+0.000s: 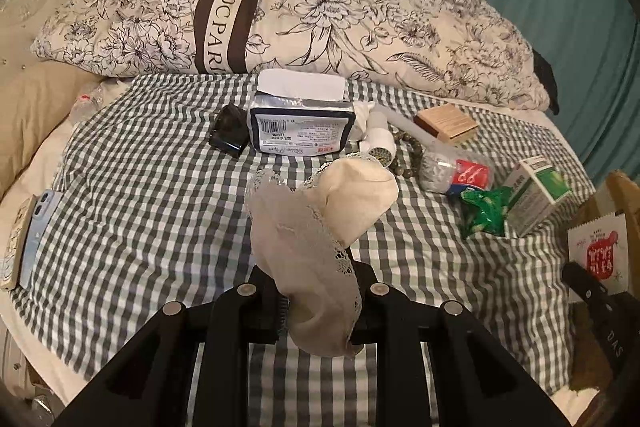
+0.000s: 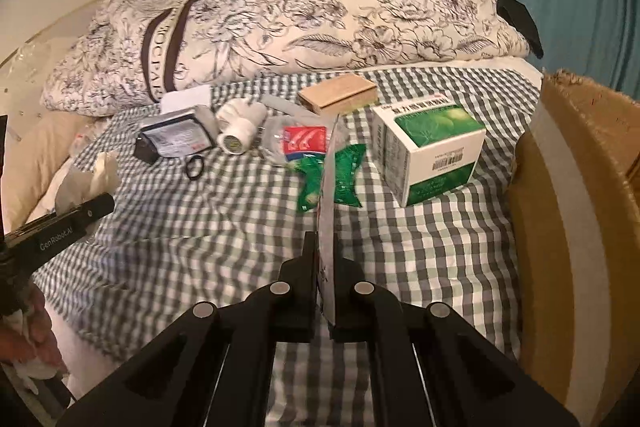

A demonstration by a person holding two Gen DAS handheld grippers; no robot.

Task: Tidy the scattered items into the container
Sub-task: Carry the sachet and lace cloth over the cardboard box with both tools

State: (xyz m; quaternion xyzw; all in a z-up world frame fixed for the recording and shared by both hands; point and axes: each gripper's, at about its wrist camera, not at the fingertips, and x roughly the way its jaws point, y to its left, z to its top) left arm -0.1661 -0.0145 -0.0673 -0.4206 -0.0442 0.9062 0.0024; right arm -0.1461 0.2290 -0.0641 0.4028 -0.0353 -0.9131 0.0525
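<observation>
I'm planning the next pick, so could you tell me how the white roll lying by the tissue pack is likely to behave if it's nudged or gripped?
The white roll lies on its side with a round end facing us, so a nudge would probably roll it. The checked sheet under it looks soft and wrinkled, which may slow it. It seems rigid enough for a gripper to squeeze.

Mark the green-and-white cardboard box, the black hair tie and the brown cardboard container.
green-and-white cardboard box (image 2: pixel 430 153): right wrist view, barcode face.
black hair tie (image 2: pixel 195 167): right wrist view, ring's edge.
brown cardboard container (image 2: pixel 580 227): right wrist view, near wall.
</observation>
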